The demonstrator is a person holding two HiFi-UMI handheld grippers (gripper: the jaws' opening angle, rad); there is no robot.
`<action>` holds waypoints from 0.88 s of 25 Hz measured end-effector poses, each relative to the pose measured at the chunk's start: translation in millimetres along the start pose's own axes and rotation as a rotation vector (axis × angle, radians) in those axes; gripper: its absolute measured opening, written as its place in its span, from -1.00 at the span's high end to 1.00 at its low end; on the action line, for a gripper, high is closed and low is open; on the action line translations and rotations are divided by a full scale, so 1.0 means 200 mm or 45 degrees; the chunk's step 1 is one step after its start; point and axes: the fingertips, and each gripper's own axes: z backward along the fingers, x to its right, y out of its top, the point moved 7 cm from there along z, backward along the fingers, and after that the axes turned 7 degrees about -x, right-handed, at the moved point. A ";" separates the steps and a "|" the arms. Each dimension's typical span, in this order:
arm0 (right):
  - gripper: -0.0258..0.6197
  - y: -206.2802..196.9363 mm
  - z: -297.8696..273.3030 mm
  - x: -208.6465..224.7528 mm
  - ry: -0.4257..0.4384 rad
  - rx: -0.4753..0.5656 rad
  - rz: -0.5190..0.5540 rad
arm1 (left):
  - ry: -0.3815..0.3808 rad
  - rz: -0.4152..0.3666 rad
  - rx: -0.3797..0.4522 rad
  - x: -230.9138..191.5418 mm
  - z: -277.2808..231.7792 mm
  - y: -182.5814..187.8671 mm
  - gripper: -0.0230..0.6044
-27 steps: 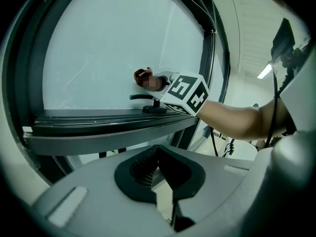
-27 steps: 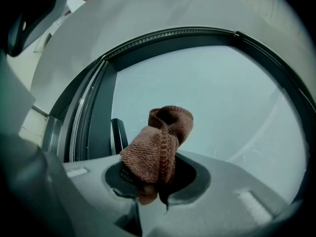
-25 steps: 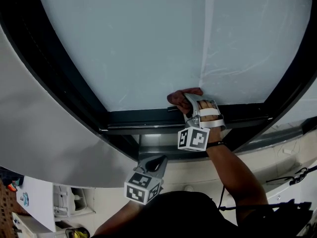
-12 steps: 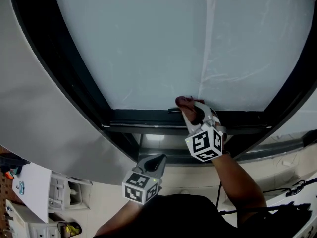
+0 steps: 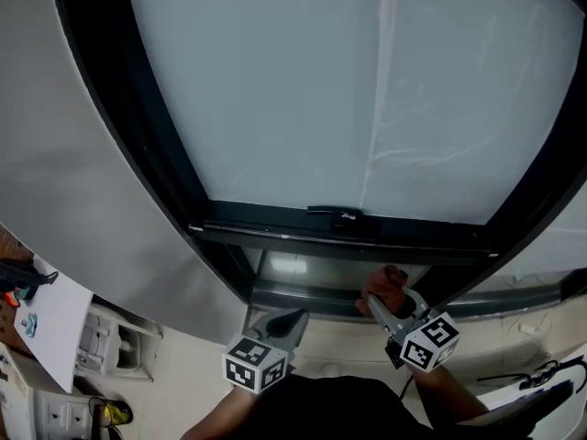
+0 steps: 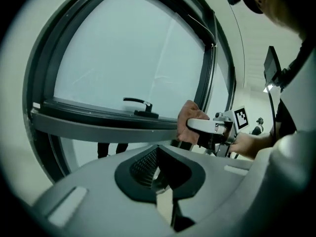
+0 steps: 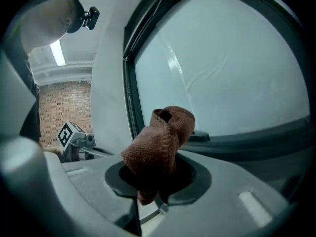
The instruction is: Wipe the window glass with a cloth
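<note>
1. While the head view shows only the backs of both tools under the dark window frame point(image 5: 275, 223), the right gripper view looks straight at the right gripper point(image 7: 150, 206). There the jaws pinch the lower end of the cloth point(image 7: 160, 139). A brick wall point(image 7: 59, 110) shows far off on that view's left.
2. Only the left gripper view shows the left gripper point(image 6: 165, 201) with its jaws pressed together and nothing between them. It also gives the window handle point(image 6: 139, 104) side-on, sitting on the bottom rail, with the right gripper and its cloth just past it.
3. The cloth is reddish-brown and knitted. It is bunched into a folded lump that stands up out of the jaws.
4. It is off the window glass point(image 5: 303, 90), below the bottom rail and near the person's body.
5. The glass is pale and cloudy, with faint streaks and one thin vertical line.
6. A second ago the cloth lay against the lower edge of the glass, right by the handle. Since then the right gripper has dropped below the frame, and the cloth has left the pane. The left gripper sits in about the same place as before, low and in front of the person.
</note>
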 end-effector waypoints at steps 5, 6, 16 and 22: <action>0.64 -0.25 0.11 -0.15 0.029 -0.084 -0.113 | 0.032 -0.004 -0.110 0.02 0.04 -0.10 0.87; 0.64 -0.27 0.13 -0.18 0.016 -0.083 -0.114 | 0.027 -0.015 -0.121 0.02 0.05 -0.11 0.87; 0.64 -0.27 0.29 -0.56 -0.187 0.060 -0.112 | -0.091 -0.129 -0.160 0.13 0.39 -0.23 0.87; 0.64 -0.48 0.46 -0.92 -0.305 0.038 -0.173 | -0.163 -0.136 -0.169 0.17 0.65 -0.40 0.87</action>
